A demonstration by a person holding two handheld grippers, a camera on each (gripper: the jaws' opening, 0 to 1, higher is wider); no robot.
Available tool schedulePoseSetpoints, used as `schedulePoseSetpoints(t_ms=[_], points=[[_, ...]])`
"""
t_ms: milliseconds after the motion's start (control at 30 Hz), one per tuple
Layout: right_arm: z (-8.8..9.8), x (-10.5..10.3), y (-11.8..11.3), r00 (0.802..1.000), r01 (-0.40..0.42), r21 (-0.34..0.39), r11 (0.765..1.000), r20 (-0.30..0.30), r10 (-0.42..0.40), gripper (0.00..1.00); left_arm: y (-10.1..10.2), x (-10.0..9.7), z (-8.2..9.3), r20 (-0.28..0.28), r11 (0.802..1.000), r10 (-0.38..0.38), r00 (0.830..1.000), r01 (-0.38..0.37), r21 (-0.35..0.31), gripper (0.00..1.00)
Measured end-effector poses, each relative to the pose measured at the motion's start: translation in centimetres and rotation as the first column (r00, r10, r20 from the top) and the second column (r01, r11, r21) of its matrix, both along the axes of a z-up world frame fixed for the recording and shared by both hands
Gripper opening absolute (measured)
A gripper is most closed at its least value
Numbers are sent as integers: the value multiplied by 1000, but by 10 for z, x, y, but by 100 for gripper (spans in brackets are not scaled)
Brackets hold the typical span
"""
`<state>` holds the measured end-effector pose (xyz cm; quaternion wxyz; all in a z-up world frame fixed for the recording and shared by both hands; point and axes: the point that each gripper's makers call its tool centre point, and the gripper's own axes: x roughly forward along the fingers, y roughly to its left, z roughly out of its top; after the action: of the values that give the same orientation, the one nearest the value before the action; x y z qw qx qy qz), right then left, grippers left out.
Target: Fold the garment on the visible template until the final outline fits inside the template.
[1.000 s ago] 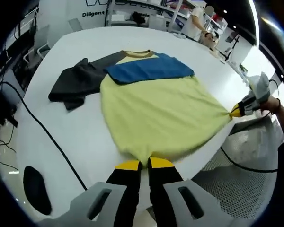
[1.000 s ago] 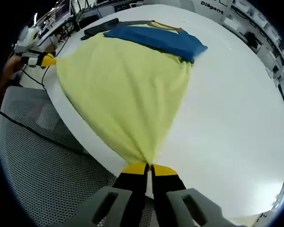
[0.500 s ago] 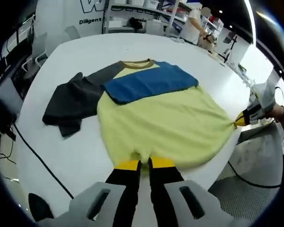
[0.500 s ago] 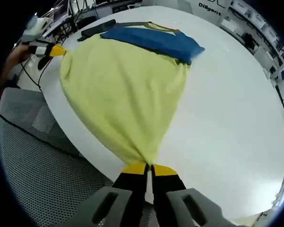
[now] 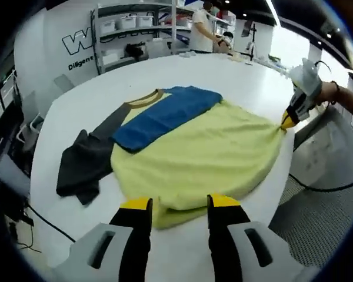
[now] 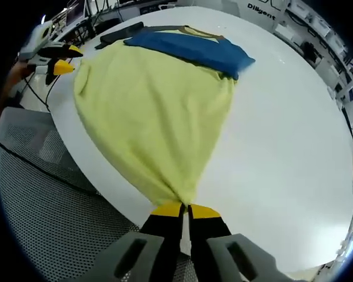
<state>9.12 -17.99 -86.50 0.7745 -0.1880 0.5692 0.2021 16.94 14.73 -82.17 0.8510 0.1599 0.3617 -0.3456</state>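
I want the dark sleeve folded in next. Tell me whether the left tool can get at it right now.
Probably yes. The left tool is open over the yellow hem, holding nothing. The dark sleeve lies flat on the white table to its left, with bare tabletop between them and nothing on top of it.

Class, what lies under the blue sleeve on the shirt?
The yellow shirt body lies beneath the blue sleeve; whatever the sleeve covers is hidden.
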Motion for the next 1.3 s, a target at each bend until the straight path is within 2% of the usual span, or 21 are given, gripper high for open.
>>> schedulePoseSetpoints(t_ms=[233, 333, 467, 667, 833, 1033, 1167, 1300], points=[[-1, 1, 0, 1000, -4, -8, 1000, -2, 4, 0, 6, 10, -10, 49, 995, -80, 996, 76, 66, 31], [-1, 1, 0, 1000, 2, -5, 1000, -1, -2, 0, 8, 11, -16, 37, 988, -110, 993, 105, 111, 27], [-1, 1, -1, 1000, 11, 0, 1000, 0, -11, 0, 1, 15, -15, 53, 989, -124, 991, 119, 86, 21], [-3, 1, -1, 1000, 12, -5, 1000, -2, -12, 0, -10, 25, -11, 66, 991, -119, 991, 115, 61, 18], [-3, 2, -1, 1000, 9, -9, 1000, -2, -9, 0, -17, 32, -18, 65, 991, -121, 990, 117, 72, 18], [-3, 2, -1, 1000, 24, 3, 1000, -2, -24, 0, -15, 35, -19, 62, 994, -89, 994, 84, 71, 19], [-3, 3, -2, 1000, 28, 8, 1000, -2, -28, 0, -7, 29, -11, 69, 995, -76, 995, 71, 69, 20], [-3, 2, -2, 1000, 30, 9, 1000, -3, -30, 0, -2, 24, -14, 51, 996, -71, 996, 68, 61, 19]])
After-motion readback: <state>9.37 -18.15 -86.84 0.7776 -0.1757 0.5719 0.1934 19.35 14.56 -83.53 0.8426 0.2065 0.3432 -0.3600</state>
